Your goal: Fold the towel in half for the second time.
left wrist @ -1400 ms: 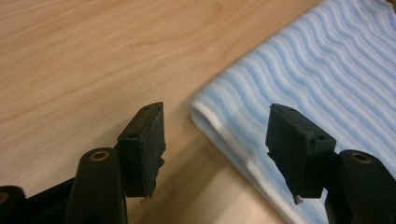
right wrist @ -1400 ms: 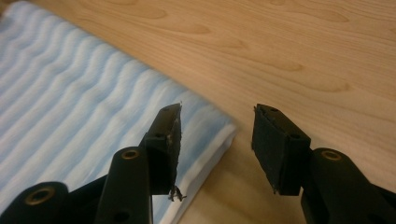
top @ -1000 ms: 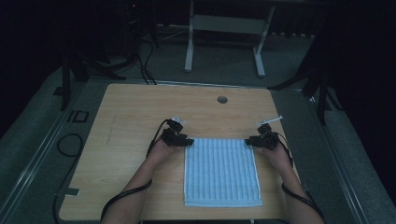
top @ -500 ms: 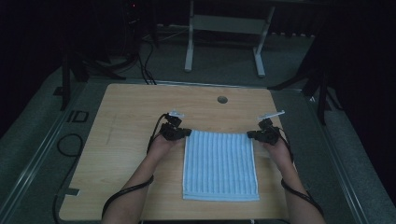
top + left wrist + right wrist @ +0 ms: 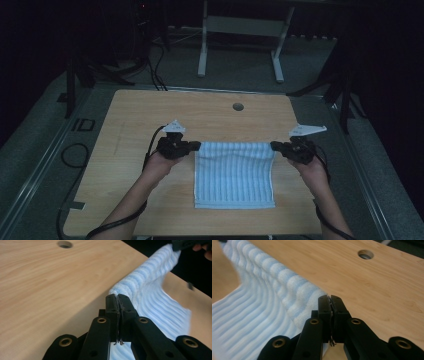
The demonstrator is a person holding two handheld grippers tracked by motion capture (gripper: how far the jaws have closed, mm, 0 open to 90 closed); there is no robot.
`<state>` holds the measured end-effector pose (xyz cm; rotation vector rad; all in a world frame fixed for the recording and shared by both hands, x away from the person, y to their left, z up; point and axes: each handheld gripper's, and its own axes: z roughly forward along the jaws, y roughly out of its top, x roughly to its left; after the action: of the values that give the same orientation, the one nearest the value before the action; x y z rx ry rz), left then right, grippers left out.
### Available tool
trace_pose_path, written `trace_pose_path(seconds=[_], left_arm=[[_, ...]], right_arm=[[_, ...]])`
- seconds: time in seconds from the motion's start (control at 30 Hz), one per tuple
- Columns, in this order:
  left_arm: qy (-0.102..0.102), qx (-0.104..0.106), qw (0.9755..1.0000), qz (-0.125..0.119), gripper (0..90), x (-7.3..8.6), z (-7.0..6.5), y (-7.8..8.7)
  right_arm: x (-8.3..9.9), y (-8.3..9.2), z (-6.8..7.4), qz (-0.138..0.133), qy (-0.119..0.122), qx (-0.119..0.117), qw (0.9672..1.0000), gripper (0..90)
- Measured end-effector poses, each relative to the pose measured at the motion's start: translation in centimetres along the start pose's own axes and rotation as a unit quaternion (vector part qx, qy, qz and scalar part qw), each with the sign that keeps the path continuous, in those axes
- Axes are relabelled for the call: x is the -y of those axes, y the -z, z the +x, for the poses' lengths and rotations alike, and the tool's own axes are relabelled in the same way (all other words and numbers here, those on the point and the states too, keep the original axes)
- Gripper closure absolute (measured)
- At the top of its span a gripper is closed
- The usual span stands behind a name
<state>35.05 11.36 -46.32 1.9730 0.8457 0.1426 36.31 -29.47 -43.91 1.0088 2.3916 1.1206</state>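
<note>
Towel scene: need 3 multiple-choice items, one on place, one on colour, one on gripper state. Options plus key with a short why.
1. Where on the table does the round hole sit?
A. near the far edge, beyond the towel
B. under the towel
C. at the near left corner

2. What does the towel look like?
A. plain red
B. light blue with white stripes
C. dark green checks

3. What are the two grippers doing?
A. both open above the table
B. one open, one shut on the towel
C. both shut on the towel's far corners

Key: 1 A, the high view shows the hole past the towel's far edge. 2 B, the ribbed blue and white stripes are plain in both gripper views. 3 C, the left gripper and the right gripper each pinch cloth between closed jaws, with the far edge lifted between them.
</note>
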Motion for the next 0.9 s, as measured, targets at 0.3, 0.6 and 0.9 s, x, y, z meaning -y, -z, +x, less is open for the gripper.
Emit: trace_pose_path(seconds=[0.3,0.6,0.9], left_arm=[[0.003,0.033,0.9995,-0.004,87.1,3.9,-3.6,2.2],[0.003,0.053,0.9982,0.026,86.6,8.5,-6.2,2.2],[-0.004,0.075,0.9966,0.032,58.3,9.7,-7.0,2.0]], right_arm=[[4.4,3.4,4.7,-0.002,0.026,-0.023,0.9994,87.5],[8.0,3.4,6.5,0.028,0.017,-0.046,0.9984,87.5],[10.7,2.9,6.7,0.043,-0.012,-0.052,0.9977,80.8]])
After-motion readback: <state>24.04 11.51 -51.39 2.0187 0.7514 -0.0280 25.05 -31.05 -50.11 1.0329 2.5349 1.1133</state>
